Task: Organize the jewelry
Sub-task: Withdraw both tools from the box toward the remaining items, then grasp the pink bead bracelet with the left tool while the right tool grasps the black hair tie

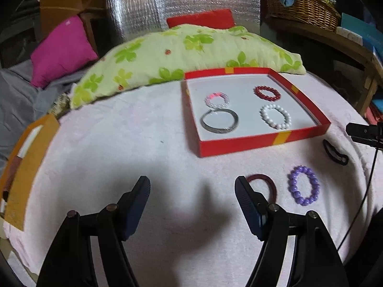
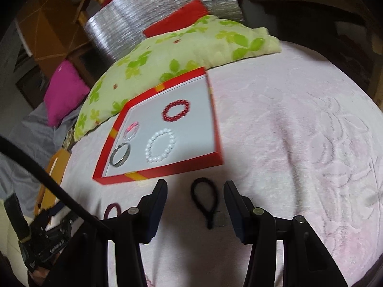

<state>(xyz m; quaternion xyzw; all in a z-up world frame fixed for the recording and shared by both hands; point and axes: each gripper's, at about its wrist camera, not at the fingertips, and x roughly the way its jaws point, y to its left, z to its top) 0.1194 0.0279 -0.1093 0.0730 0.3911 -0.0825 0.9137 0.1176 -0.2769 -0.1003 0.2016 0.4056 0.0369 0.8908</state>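
Note:
A red shallow box (image 1: pixel 239 145) (image 2: pixel 158 173) lies on the pale pink blanket. It holds a silver bangle (image 1: pixel 219 121) (image 2: pixel 121 155), a white bead bracelet (image 1: pixel 275 116) (image 2: pixel 160 146), a red bead bracelet (image 1: pixel 267 92) (image 2: pixel 176 110) and a pink clear bracelet (image 1: pixel 216 99) (image 2: pixel 131 129). On the blanket lie a purple bead bracelet (image 1: pixel 303 185), a dark red ring (image 1: pixel 271 186) (image 2: pixel 110 210) and a black hair tie (image 1: pixel 335 154) (image 2: pixel 205 199). My left gripper (image 1: pixel 192 184) is open and empty, left of the dark red ring. My right gripper (image 2: pixel 195 187) is open, its fingers either side of the black hair tie.
A green-flowered pillow (image 1: pixel 182 50) (image 2: pixel 182 52) lies just behind the box. A magenta cushion (image 1: pixel 59 52) sits far left. An orange box (image 1: pixel 26 167) stands at the blanket's left edge. A wicker basket (image 1: pixel 301 2) is at the back right. A black cable (image 2: pixel 47 177) crosses the right wrist view.

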